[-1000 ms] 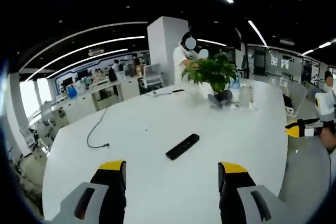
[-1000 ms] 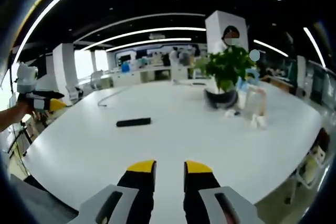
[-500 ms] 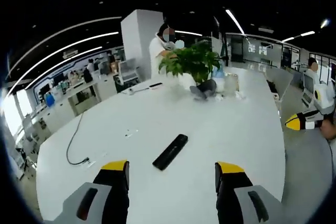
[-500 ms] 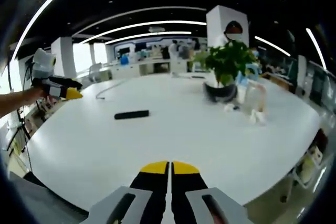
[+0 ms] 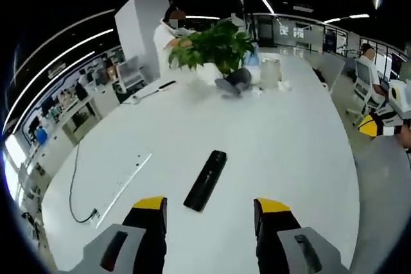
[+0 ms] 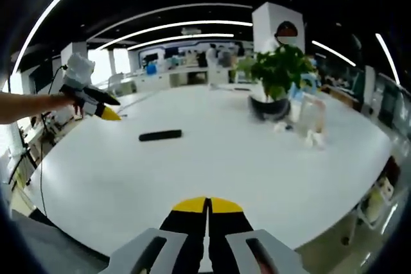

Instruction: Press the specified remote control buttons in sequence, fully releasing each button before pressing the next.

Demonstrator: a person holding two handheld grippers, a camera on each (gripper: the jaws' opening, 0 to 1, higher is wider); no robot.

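A black remote control [image 5: 205, 179] lies flat on the white table [image 5: 289, 139], just beyond my left gripper [image 5: 210, 208], whose yellow-tipped jaws stand open with nothing between them. In the right gripper view the same remote [image 6: 160, 135] lies far off at left of centre. My right gripper [image 6: 207, 205] is low over the table's near edge, its jaws shut together and empty. The left gripper [image 6: 96, 102], held by a person's hand, hangs above the table left of the remote. The right gripper [image 5: 379, 125] shows at the right edge of the left gripper view.
A potted green plant [image 6: 275, 85] stands at the table's far side with clear bottles [image 6: 308, 120] beside it. A black cable [image 5: 74, 184] and a white strip [image 5: 125, 184] lie at the table's left. People sit behind, with office desks around.
My left gripper has moved forward over the table toward the remote. My right gripper, slightly open a second ago, shut half a second ago and stays shut.
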